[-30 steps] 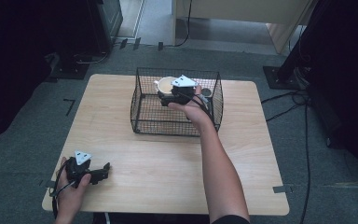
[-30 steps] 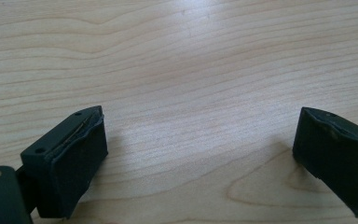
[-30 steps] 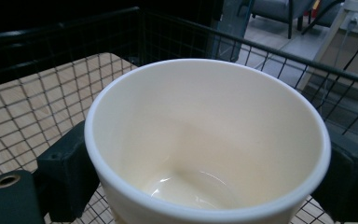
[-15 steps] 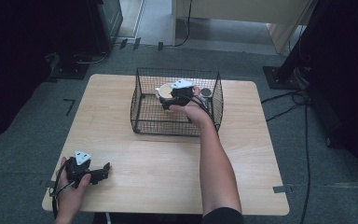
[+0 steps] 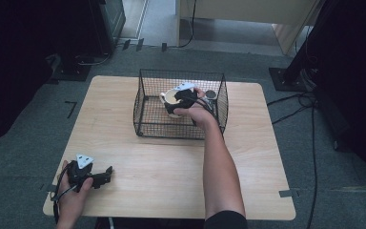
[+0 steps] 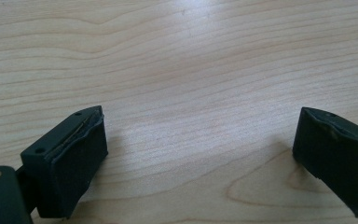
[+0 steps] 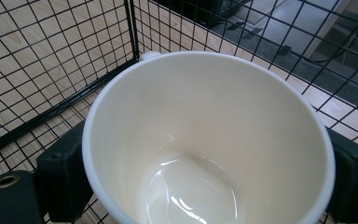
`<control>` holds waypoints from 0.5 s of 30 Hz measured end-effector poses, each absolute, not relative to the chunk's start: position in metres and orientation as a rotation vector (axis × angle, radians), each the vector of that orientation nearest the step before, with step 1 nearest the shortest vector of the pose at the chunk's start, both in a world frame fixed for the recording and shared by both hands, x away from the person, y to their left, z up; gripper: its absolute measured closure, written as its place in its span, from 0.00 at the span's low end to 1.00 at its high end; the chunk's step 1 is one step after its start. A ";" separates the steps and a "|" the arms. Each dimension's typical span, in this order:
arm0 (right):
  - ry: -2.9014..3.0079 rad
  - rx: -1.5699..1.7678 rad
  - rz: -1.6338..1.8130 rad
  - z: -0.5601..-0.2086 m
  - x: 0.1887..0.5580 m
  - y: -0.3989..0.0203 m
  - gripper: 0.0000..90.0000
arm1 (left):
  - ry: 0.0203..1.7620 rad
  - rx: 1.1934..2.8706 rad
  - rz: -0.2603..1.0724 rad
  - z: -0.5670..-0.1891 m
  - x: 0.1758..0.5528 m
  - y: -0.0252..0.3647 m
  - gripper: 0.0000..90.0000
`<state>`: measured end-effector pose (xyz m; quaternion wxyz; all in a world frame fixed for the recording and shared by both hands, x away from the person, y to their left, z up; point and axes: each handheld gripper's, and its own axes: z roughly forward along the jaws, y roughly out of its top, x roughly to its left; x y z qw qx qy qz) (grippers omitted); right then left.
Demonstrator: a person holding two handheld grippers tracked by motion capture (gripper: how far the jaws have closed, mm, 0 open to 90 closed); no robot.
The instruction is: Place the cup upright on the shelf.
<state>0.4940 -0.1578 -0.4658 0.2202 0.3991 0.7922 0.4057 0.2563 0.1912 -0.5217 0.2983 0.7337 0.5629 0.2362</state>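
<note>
A cream mug (image 5: pixel 171 97) (image 7: pixel 205 140) is inside the black wire basket (image 5: pixel 145 121) at the table's far middle. My right gripper (image 5: pixel 172 107) (image 7: pixel 205 177) reaches into the basket and is shut on the mug, one jaw pressed against each side of its wall. The mug is empty and its handle points away from the gripper. My left gripper (image 5: pixel 106 174) (image 6: pixel 198 149) rests on the bare wood at the near left corner, open, with nothing between its fingers (image 6: pixel 74 158).
The wooden table (image 5: pixel 138 162) has free room between basket and front edge. A small round dark thing (image 5: pixel 211 94) lies in the basket's far right corner. Basket wires (image 7: pixel 56 60) stand close around the mug. Cables (image 5: pixel 310 109) run over the floor at right.
The right gripper and mug have shifted slightly left and lower inside the basket. The left gripper has stayed in place.
</note>
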 end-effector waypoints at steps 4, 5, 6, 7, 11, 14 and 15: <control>2.190 1.120 1.086 -0.466 0.495 -0.159 0.08 | 1.496 1.949 0.627 -0.522 0.256 0.191 0.04; 2.194 1.118 1.074 -0.466 0.495 -0.159 0.06 | 1.496 1.948 0.628 -0.522 0.256 0.191 0.04; 2.194 1.117 1.060 -0.466 0.496 -0.159 0.05 | 1.496 1.949 0.627 -0.522 0.256 0.191 0.04; 2.190 1.117 1.058 -0.466 0.496 -0.160 0.05 | 1.496 1.951 0.627 -0.522 0.256 0.191 0.04; 2.160 1.142 1.079 -0.462 0.495 -0.164 0.00 | 1.495 1.952 0.627 -0.522 0.256 0.191 0.04; 2.136 1.143 1.118 -0.459 0.493 -0.167 0.00 | 1.494 1.954 0.627 -0.522 0.256 0.191 0.04; 2.127 1.136 1.130 -0.458 0.492 -0.168 0.00 | 1.495 1.954 0.627 -0.522 0.256 0.191 0.04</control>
